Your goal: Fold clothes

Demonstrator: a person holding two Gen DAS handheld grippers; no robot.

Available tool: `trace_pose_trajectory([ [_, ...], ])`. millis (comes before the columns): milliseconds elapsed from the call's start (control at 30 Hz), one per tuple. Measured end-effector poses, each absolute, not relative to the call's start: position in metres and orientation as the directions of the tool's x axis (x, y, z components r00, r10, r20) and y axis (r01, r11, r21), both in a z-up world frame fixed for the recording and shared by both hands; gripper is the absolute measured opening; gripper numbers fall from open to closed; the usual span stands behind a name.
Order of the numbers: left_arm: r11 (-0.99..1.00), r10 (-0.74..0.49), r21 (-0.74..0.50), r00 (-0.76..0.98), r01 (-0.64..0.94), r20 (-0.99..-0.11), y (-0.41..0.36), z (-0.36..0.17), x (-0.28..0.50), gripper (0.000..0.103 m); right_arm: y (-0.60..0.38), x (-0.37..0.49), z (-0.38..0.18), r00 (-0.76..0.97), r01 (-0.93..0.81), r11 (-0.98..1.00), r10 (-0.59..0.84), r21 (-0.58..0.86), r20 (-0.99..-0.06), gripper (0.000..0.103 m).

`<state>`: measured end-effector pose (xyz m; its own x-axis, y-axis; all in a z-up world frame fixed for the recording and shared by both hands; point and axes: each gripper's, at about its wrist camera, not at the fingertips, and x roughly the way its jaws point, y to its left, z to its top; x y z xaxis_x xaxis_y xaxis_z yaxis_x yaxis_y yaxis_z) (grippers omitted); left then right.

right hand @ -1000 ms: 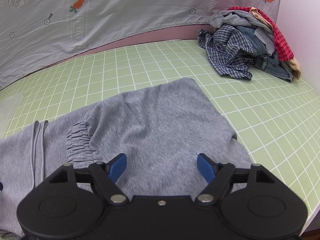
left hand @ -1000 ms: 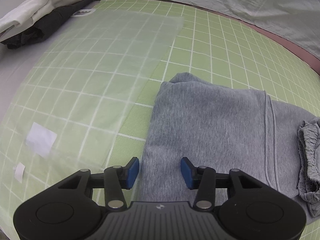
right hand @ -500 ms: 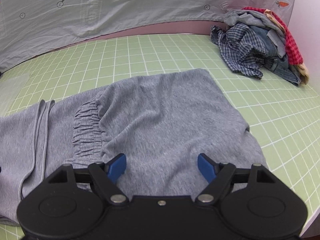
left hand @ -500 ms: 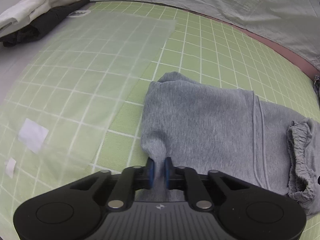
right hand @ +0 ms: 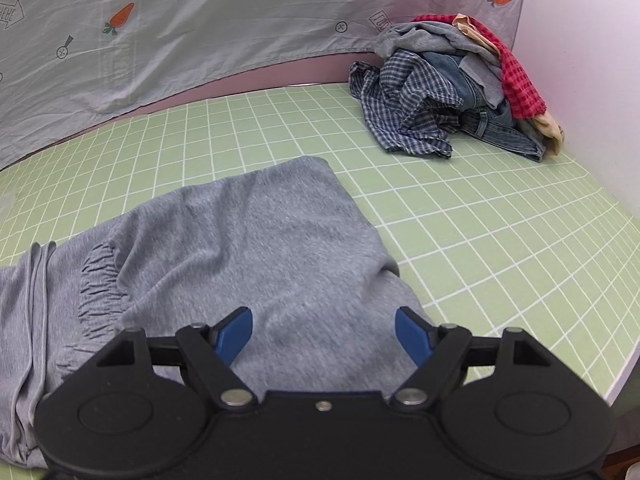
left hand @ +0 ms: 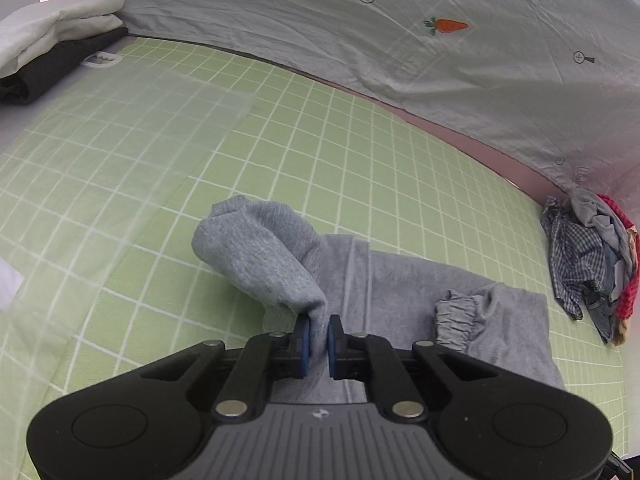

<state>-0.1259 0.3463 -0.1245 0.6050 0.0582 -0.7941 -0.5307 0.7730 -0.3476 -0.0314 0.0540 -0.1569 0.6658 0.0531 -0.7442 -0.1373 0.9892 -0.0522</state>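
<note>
In the left wrist view the left gripper (left hand: 318,334) has its jaws clamped on a corner of the grey sweatpants (left hand: 400,292), lifting that end into a raised fold while the rest lies flat on the green grid mat (left hand: 360,152) covering the table — a folded white and dark stack (left hand: 52,52) sits far left. In the right wrist view the right gripper (right hand: 324,334) hovers over the sweatpants' near end with jaws spread wide, holding nothing — a pile of mixed clothes (right hand: 452,88) lies far right.

grey sheet (right hand: 240,20), arrow reading "HERE", perhaps "LOOK HERE"
</note>
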Motion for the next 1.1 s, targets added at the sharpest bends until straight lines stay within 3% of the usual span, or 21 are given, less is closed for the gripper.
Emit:
trace_pose_trajectory([
  [300, 0.803, -0.092, -0.452, 0.668, -0.389, -0.739, 0.251, -0.125, -0.06, 0.009, -0.008, -0.003, -0.154, 0.668, -0.128, 0.991, 0.054, -0.043, -0.742, 0.079],
  [467, 0.781, -0.154, -0.458, 0.579, -0.425, -0.801, 0.21, -0.169, -0.013, 0.013, -0.05, 0.019, -0.156, 0.665, -0.128, 0.991, 0.054, -0.043, -0.745, 0.079],
  [533, 0.758, -0.17, -0.463, 0.546, -0.459, -0.82, 0.205, -0.185, -0.008, 0.027, -0.064, 0.028, -0.158, 0.662, -0.125, 0.992, 0.056, -0.037, -0.748, 0.079],
  [667, 0.673, -0.206, -0.548, 0.585, -0.497, -0.785, 0.209, -0.188, -0.017, 0.041, -0.084, 0.044, -0.161, 0.662, -0.117, 0.993, 0.065, -0.017, -0.747, 0.079],
  [867, 0.7, -0.099, -0.516, 0.648, -0.494, -0.755, 0.213, -0.153, -0.039, 0.056, -0.085, 0.058, -0.159, 0.652, -0.143, 0.989, 0.121, 0.035, -0.748, 0.079],
  [1100, 0.678, 0.064, -0.359, 0.538, -0.642, -0.841, 0.248, -0.153, -0.072, 0.059, -0.041, 0.057, -0.149, 0.613, -0.293, 0.946, 0.298, 0.139, -0.732, 0.079],
])
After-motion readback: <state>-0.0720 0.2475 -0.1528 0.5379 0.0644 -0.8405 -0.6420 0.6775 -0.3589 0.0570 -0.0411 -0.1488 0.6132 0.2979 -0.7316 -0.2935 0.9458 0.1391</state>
